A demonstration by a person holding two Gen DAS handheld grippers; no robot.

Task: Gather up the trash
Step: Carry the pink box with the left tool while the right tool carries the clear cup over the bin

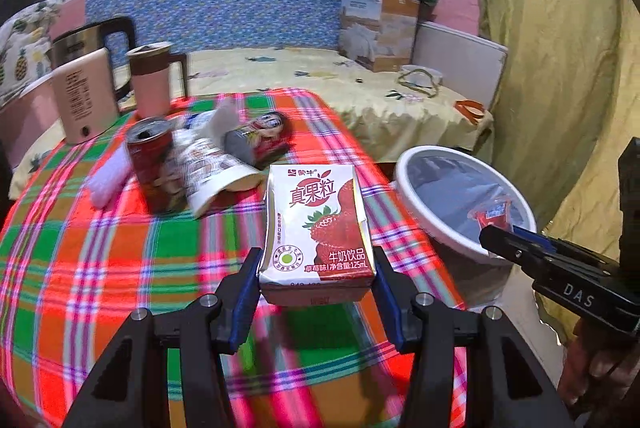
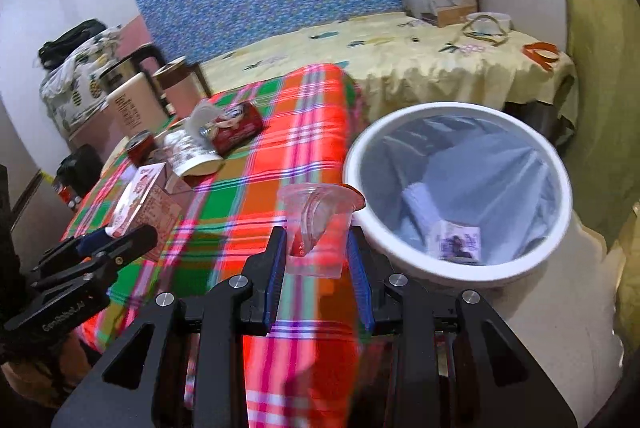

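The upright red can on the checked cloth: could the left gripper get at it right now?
Probably not yet. The left gripper is shut on the strawberry milk carton, so its fingers are full. The red can stands farther back on the left, pressed close against a crumpled paper cup.

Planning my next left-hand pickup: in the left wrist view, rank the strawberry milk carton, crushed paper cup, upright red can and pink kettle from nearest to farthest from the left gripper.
1. Strawberry milk carton: held between the left gripper fingers.
2. Crushed paper cup: ahead, slightly left, lying on its side.
3. Upright red can: left of the cup, about as far; too close to call.
4. Pink kettle: far left, at the back.
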